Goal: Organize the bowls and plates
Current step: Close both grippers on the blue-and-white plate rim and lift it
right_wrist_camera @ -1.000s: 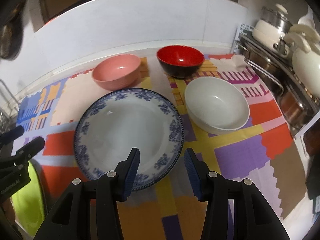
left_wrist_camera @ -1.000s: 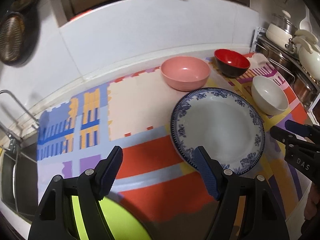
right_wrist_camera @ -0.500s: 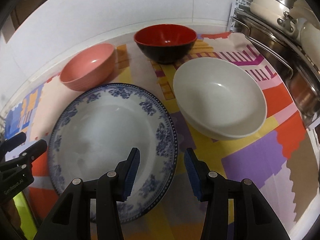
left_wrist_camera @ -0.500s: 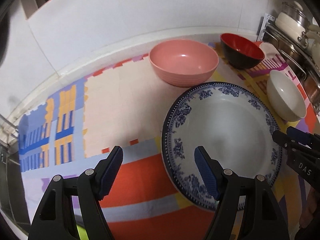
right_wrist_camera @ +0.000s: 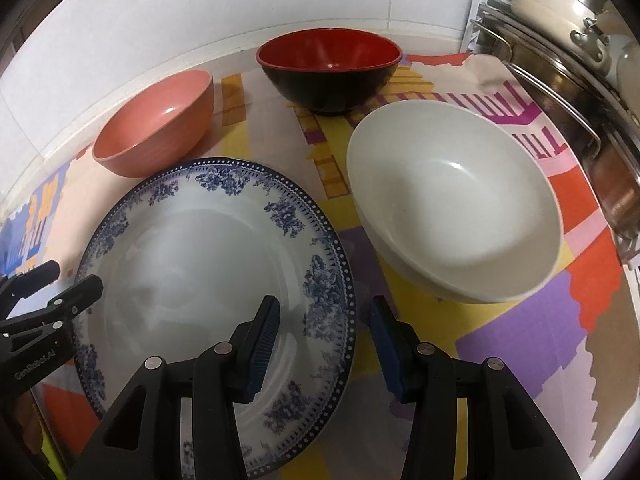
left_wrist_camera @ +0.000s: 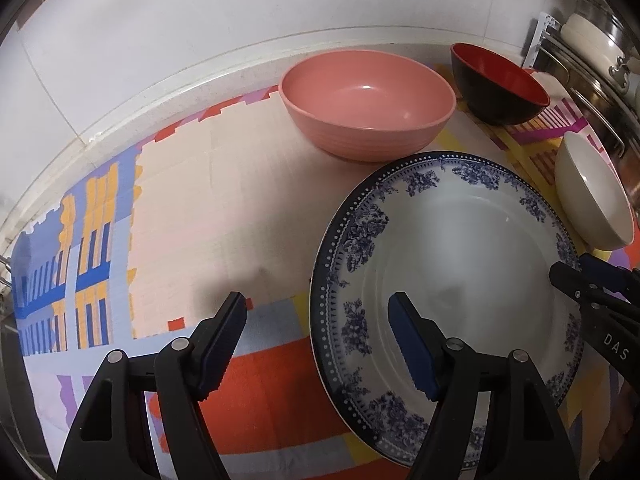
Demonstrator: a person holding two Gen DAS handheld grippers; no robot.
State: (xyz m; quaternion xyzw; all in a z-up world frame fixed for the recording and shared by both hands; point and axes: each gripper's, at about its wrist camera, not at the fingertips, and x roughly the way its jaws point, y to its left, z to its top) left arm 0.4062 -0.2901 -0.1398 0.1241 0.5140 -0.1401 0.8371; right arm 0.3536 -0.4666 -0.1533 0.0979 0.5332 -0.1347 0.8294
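Observation:
A blue-and-white floral plate (left_wrist_camera: 460,264) (right_wrist_camera: 192,264) lies flat on the patterned mat. Behind it stand a pink bowl (left_wrist_camera: 366,100) (right_wrist_camera: 156,120) and a red-and-black bowl (left_wrist_camera: 500,84) (right_wrist_camera: 330,64); a white bowl (left_wrist_camera: 592,200) (right_wrist_camera: 452,196) sits to the plate's right. My left gripper (left_wrist_camera: 318,344) is open and straddles the plate's left rim, its right finger over the plate. My right gripper (right_wrist_camera: 324,342) is open and straddles the plate's right rim, just short of the white bowl. Each gripper shows at the edge of the other's view.
A white tiled wall (left_wrist_camera: 240,20) backs the counter. A metal rack with pots (right_wrist_camera: 580,52) stands at the right, close to the white bowl. The mat (left_wrist_camera: 200,200) lies bare to the left of the plate.
Both grippers have moved forward and down toward the plate, so the dishes look larger. The lime-green object near the left gripper has dropped out of view. Both stay open.

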